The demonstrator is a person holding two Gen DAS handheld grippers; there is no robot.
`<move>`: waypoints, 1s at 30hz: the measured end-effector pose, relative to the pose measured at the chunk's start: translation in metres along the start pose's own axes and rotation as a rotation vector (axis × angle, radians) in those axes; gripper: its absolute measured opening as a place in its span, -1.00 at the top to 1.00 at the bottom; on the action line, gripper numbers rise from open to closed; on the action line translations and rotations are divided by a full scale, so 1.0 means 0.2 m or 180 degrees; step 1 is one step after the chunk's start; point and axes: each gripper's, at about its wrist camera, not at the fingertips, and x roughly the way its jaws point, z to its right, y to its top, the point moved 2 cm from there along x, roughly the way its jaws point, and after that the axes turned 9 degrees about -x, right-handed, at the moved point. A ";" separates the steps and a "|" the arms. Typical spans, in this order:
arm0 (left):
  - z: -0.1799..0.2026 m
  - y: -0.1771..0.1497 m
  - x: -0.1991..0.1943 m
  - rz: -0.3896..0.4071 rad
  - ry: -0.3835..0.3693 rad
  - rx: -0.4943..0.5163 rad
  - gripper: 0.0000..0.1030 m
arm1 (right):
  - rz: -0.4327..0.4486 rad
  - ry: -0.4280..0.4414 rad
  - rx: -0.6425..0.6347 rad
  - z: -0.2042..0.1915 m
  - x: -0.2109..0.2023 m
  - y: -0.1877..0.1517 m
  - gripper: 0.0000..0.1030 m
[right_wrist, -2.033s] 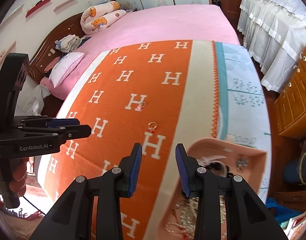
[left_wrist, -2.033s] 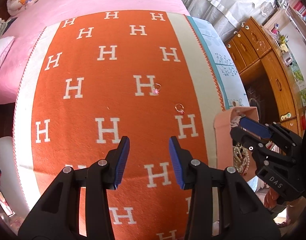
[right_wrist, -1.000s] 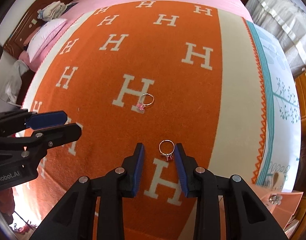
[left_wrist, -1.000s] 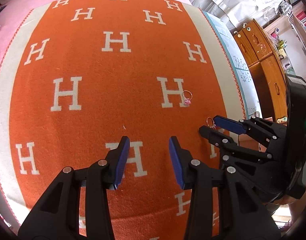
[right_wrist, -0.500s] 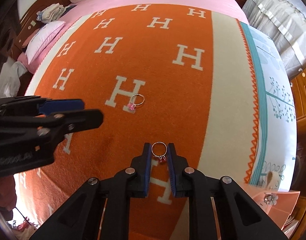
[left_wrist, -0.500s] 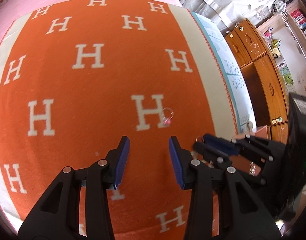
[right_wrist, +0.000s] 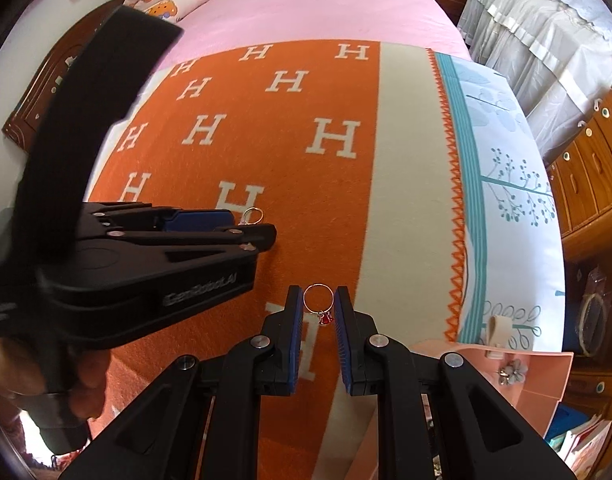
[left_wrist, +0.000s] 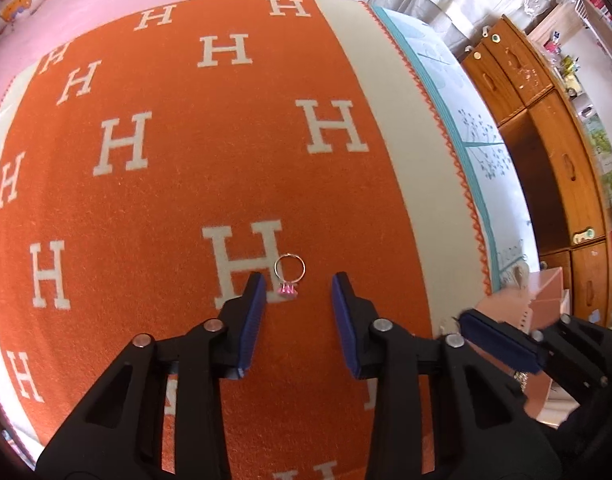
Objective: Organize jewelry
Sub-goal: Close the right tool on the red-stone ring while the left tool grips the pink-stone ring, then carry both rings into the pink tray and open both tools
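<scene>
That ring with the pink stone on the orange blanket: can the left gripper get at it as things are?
Probably yes. The pink-stone ring lies flat just ahead of the left gripper, whose jaws are closing around it. Nothing lies between them; the right gripper, holding the red-stone ring, stays aside.

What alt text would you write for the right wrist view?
The right tool grips a red-stoned ring above an orange H-patterned blanket. Left of it, the left tool closes toward a pink-stoned ring; a pink jewelry box sits at lower right.

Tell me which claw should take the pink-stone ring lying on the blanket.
Left. The left claw already straddles the pink-stone ring and its jaws are closing, not yet touching. The right claw is busy holding the red-stone ring.
</scene>
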 end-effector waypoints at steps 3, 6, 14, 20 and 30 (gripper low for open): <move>0.01 0.01 0.01 0.0016 0.0061 -0.0040 0.67 | 0.0009 0.0008 0.0019 0.01 -0.03 -0.01 0.70; -0.02 0.01 0.01 0.0006 0.0040 -0.0104 0.86 | 0.0012 0.0010 0.0015 0.01 -0.05 -0.02 0.71; -0.07 -0.04 -0.06 0.0021 0.0018 -0.0222 0.88 | 0.0080 0.0031 -0.0041 -0.02 -0.13 -0.02 0.70; -0.05 -0.13 -0.24 0.0163 -0.0005 -0.0142 0.88 | 0.0176 0.0050 -0.0094 -0.04 -0.22 -0.03 0.71; 0.12 -0.33 -0.59 0.0361 -0.0093 0.0031 0.88 | 0.0368 0.0069 -0.0094 -0.02 -0.47 -0.19 0.70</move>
